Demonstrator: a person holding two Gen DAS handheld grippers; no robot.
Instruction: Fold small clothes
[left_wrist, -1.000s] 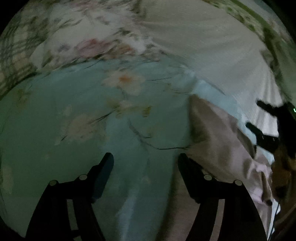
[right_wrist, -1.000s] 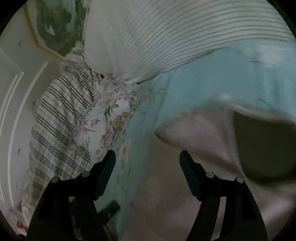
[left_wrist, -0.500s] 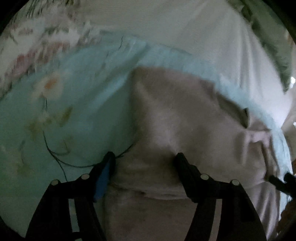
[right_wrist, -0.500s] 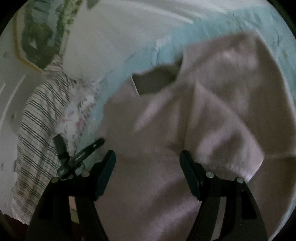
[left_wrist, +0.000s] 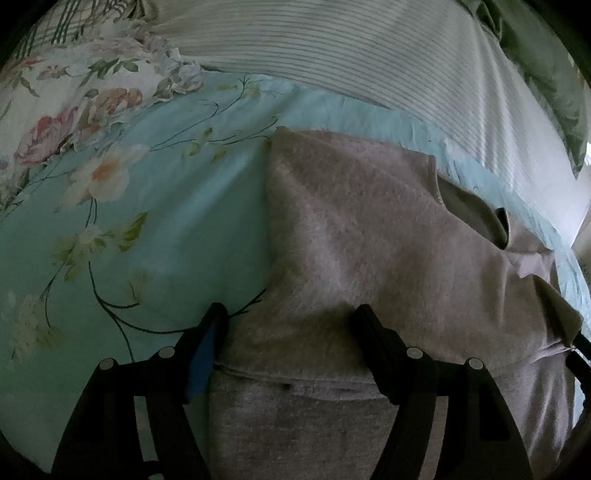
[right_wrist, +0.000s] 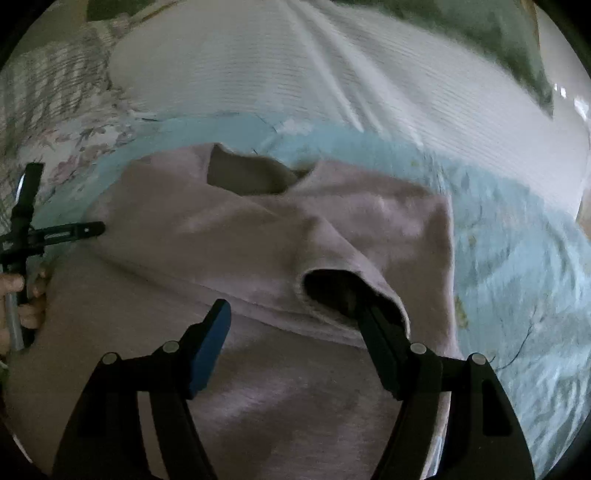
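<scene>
A small pale mauve top (left_wrist: 369, 240) lies spread on a teal floral bedsheet (left_wrist: 166, 206), its neck opening (left_wrist: 472, 214) toward the pillows. My left gripper (left_wrist: 291, 325) hovers low over the top's left sleeve hem, jaws opening. One fingertip is at the fabric's edge, the other over the cloth, and nothing is gripped. In the right wrist view the top (right_wrist: 258, 240) fills the middle. My right gripper (right_wrist: 293, 315) stands open over the other sleeve, its right fingertip at the dark sleeve opening (right_wrist: 340, 291). The left gripper (right_wrist: 66, 230) shows at that view's left edge.
A white striped pillow (left_wrist: 369, 55) lies just beyond the top. A floral pillow (left_wrist: 74, 92) and plaid cloth (right_wrist: 44, 81) sit at the far left, green fabric (left_wrist: 546, 55) at the far right. A hand (right_wrist: 22, 295) holds the left gripper's handle.
Both views swung from the bare sheet and pillows onto the top, which now lies between both pairs of fingers. Over the last half second both grippers barely moved.
</scene>
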